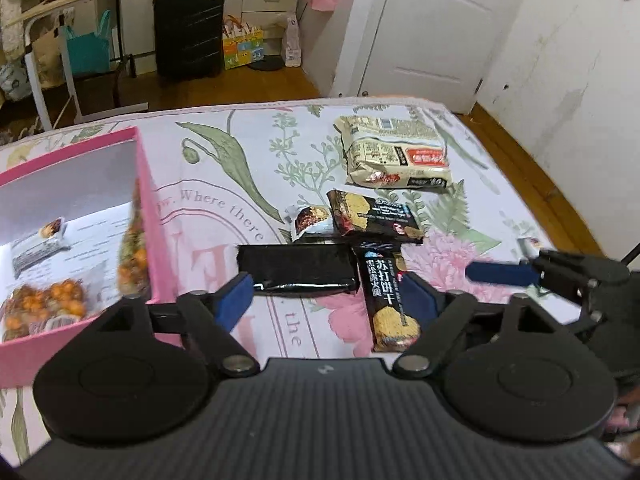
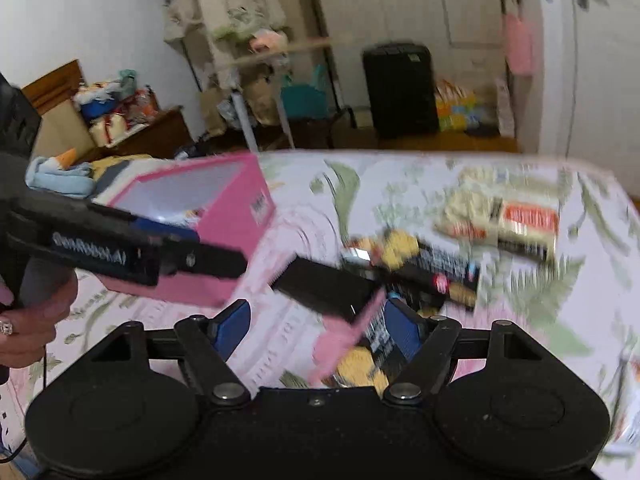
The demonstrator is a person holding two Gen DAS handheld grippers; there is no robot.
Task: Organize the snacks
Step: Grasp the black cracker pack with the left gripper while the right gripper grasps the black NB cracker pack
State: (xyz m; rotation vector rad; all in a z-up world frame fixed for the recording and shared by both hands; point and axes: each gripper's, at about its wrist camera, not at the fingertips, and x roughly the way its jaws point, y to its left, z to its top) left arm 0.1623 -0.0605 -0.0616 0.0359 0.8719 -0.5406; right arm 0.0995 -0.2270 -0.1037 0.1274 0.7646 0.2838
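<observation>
A pink box [image 1: 145, 216] stands at the left of the bed and holds several snack packets. One blurred orange-and-green packet [image 1: 134, 248] is upright against its right inner wall. My left gripper [image 1: 328, 300] is open above the bedsheet, with nothing pressed between its pads. Below it lie a flat black packet [image 1: 298, 272] and a black soda-cracker packet [image 1: 390, 300]. Farther off are a second cracker packet [image 1: 374, 216], a small packet [image 1: 310, 220] and a beige noodle pack [image 1: 392, 152]. My right gripper [image 2: 318, 328] is open over the black packet [image 2: 328, 288], holding nothing.
The floral sheet [image 1: 224, 168] covers the bed. One blue finger [image 1: 496, 272] of the right gripper reaches in from the right, close to the left gripper. A hand [image 2: 36, 320] holds the left gripper [image 2: 160, 256] beside the pink box [image 2: 236, 216]. A black suitcase [image 1: 188, 28] stands on the floor beyond the bed.
</observation>
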